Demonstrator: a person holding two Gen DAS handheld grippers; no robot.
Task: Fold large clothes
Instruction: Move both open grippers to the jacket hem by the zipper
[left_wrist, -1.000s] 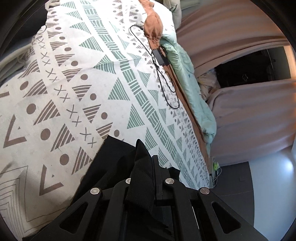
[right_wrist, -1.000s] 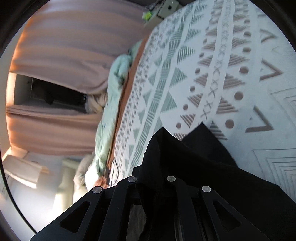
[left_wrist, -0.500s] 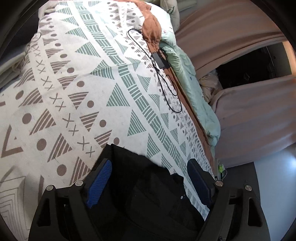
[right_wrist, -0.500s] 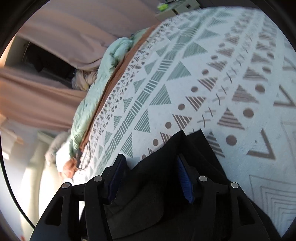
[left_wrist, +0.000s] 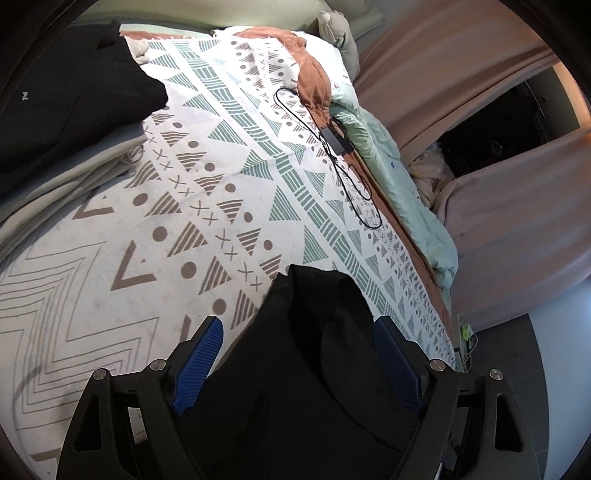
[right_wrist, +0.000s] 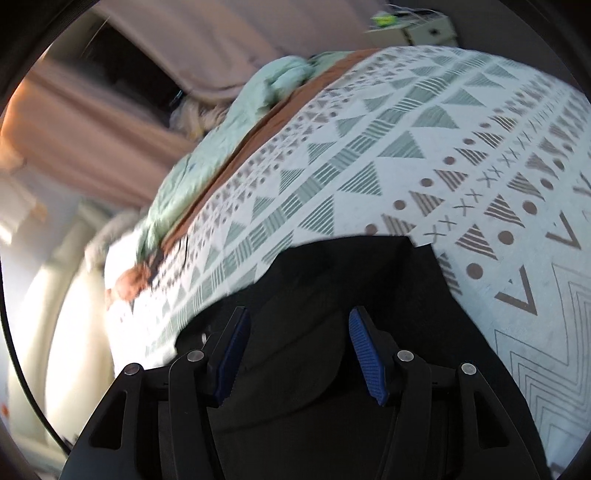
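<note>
Across the patterned bed (left_wrist: 110, 280), a black garment (left_wrist: 317, 332) lies at lower centre; the left gripper (left_wrist: 295, 354) and right gripper (right_wrist: 295, 343) hover over it, jaws apart, seemingly mid-fold.

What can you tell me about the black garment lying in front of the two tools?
The black garment is plain, matte, soft-looking cloth, lying in overlapping layers on the patterned bedspread. One corner points up the bed. A curved seam or fold crosses it. Both the left tool and right tool are open, their blue pads on either side of it.
</note>
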